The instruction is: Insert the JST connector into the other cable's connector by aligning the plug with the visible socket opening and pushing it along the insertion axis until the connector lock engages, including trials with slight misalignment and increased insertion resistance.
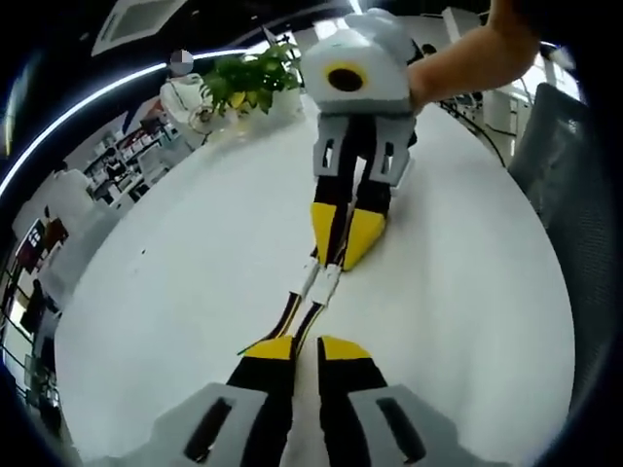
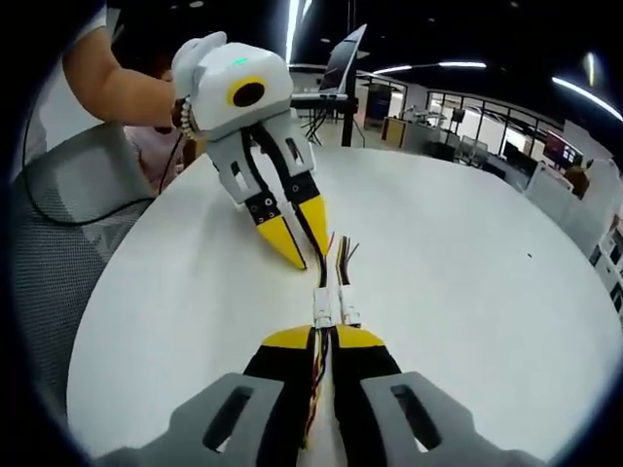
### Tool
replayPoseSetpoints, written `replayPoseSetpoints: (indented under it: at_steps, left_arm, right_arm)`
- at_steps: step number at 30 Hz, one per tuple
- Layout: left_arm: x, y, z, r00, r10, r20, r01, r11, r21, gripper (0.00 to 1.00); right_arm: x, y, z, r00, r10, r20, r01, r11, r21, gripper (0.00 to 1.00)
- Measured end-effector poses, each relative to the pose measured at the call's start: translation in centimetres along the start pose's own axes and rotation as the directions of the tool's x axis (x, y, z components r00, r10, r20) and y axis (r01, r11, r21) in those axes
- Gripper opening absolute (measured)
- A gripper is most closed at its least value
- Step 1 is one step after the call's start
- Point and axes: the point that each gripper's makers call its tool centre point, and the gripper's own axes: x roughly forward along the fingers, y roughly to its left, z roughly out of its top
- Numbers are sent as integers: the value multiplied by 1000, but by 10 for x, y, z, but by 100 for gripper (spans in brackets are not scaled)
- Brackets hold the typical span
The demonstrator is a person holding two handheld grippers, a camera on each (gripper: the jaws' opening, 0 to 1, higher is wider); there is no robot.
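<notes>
Above the round white table [image 1: 175, 282], held between both tools: two small white JST connectors [image 1: 319, 282] with striped wires, joined end to end. Left gripper [image 1: 304, 348] clamped on near cable; right gripper [image 2: 326, 336] likewise.

The worktop [image 2: 467, 292] is plain white. On it, the left tool [image 2: 310, 251] has yellow tips, black fingers and a grey-white body. The right tool [image 2: 328, 338] has the same colours. Between them the connectors [image 2: 333, 309] are white, with black, yellow and red wires [image 2: 343, 255]. Behind the worktop, a plant [image 1: 251, 78] is green.
</notes>
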Motion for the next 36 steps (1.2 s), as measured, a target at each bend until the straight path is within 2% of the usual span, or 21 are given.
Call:
replayPoseSetpoints:
  at_steps: [2,6,10,25,28,32,36]
  left_arm:
    - [1,0,0,1000,-2,1,2,1000,-1,1]
    - [2,3,0,1000,-11,14,11,998,-67,1]
    - [2,1,1,1000,-11,13,12,999,-53,1]
    - [1,-1,2,1000,11,8,-10,996,-90,0]
    - [2,-9,4,1000,-23,20,25,992,-120,3]
    - [1,-6,2,1000,-3,12,4,992,-130,10]
    - [-1,-15,4,999,-31,23,34,989,-147,10]
  right_arm:
    - [0,0,0,1000,1,-2,-1,1000,-4,5]
    - [1,0,0,1000,2,4,-3,1000,14,5]
    - [1,0,1,1000,2,2,-2,1000,9,5]
    - [-3,-2,-2,999,-23,-32,22,1000,-13,5]
    - [-7,-1,-1,999,-27,-35,27,1000,-16,6]
    - [-16,0,4,999,-39,-25,39,999,-12,7]
    - [-25,-3,11,998,-59,-1,59,998,14,9]
